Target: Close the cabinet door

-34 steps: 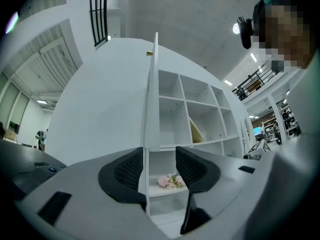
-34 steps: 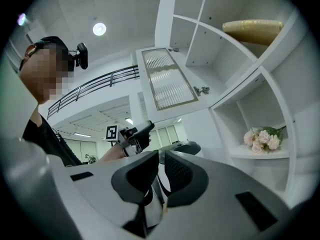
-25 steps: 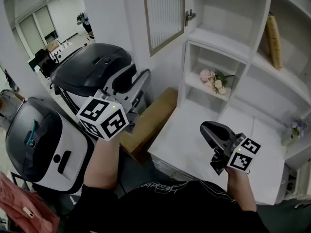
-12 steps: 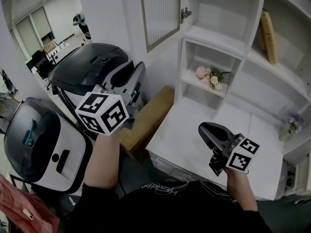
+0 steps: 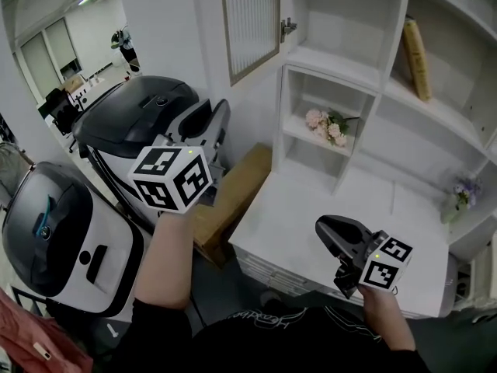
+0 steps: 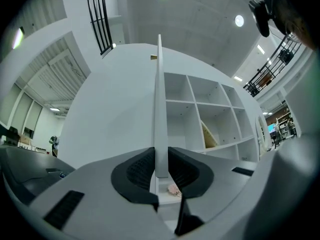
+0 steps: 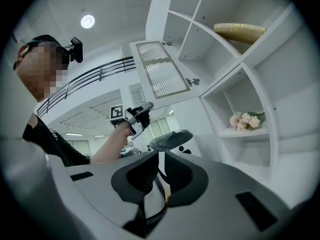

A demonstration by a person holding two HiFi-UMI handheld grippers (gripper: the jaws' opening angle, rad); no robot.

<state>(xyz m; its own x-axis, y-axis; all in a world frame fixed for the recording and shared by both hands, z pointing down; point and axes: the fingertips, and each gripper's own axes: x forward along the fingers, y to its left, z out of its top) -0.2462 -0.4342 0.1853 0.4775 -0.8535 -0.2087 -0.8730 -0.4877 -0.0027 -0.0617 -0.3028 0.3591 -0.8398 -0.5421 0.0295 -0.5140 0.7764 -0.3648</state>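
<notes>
Between the pads of the left hand-held gripper (image 6: 161,165) stands the free edge of the cabinet door (image 6: 159,104), seen edge-on in the left gripper view. Both pads lie against its 2 faces, clenched on the lower end of that edge, and the jaws have just been closing onto it. From the head view this hand-held gripper is raised and angled slightly upward, with the door, a white frame around a ribbed pane, swung wide open above and beyond it. The door's far side meets the white shelf unit (image 5: 371,74), where a small metal fitting (image 5: 287,28) shows.

Lower and well to the right, the right hand-held gripper (image 5: 332,235) hovers over the white tabletop (image 5: 299,208), well apart from the door. Its jaws stand a narrow slit apart with nothing between them. Beyond it, pink flowers (image 5: 326,123) lie in a lower compartment, and higher to its right a tan book (image 5: 415,49) leans in another.

Below the left hand-held gripper a cardboard box (image 5: 237,189) lies beside the tabletop, and 2 black-and-white machines (image 5: 144,111) stand to its left.
</notes>
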